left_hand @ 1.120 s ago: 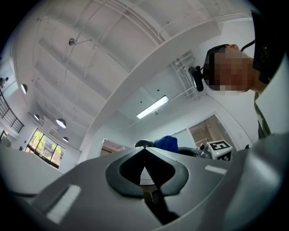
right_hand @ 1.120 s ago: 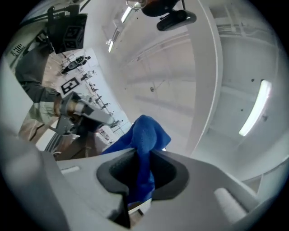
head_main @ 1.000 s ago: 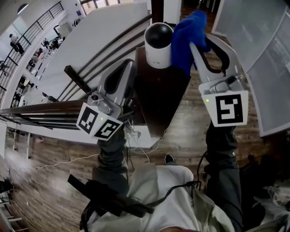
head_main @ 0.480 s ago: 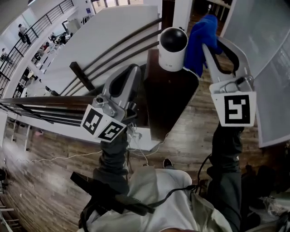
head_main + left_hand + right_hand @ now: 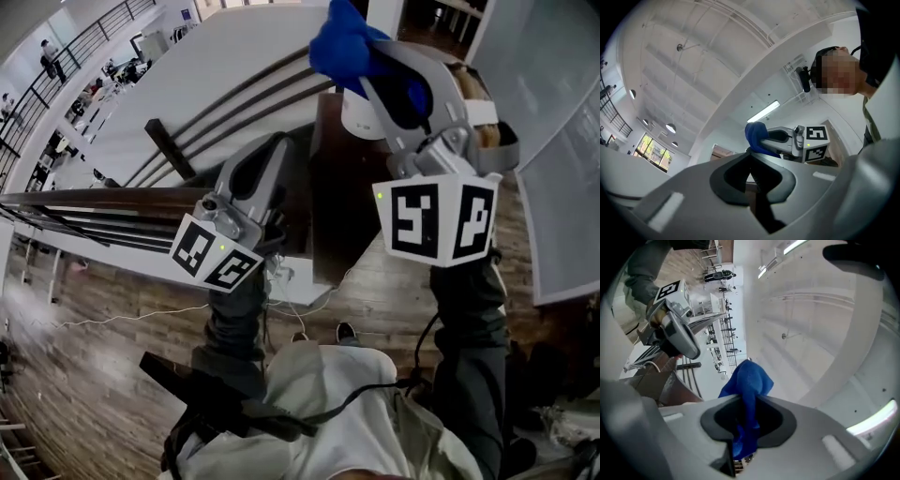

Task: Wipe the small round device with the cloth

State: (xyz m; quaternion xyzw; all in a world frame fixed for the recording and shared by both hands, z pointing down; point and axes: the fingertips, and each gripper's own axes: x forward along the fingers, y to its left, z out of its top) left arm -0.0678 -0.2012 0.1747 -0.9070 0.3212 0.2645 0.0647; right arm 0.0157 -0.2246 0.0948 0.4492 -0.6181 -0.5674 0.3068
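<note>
Blue soft cloth (image 5: 749,380) is clamped between the two jaws of the right gripper (image 5: 744,401). In the right gripper view the jaws press on the cloth from both sides. One bunch of it stands out past the tips and a strip hangs back through the dark opening.

In the head view this gripper reaches to the upper middle of the frame, and the cloth sits at its tip, near the top edge. The small round white device (image 5: 357,118) stands just below the cloth, on a dark brown wooden ledge (image 5: 328,202). Only the lower white body of the device shows, because the cloth and the grey jaws cover its top. I cannot tell if the cloth really touches it.

The left gripper (image 5: 275,148) is lower and to the left of centre, beside the ledge and apart from the device. In the left gripper view its jaws are closed together at the tips, with nothing between them. Past the tips, that view also shows the cloth and the right gripper with its square marker cube.

Dark wooden railing bars (image 5: 89,230) cross the left side of the head view.
</note>
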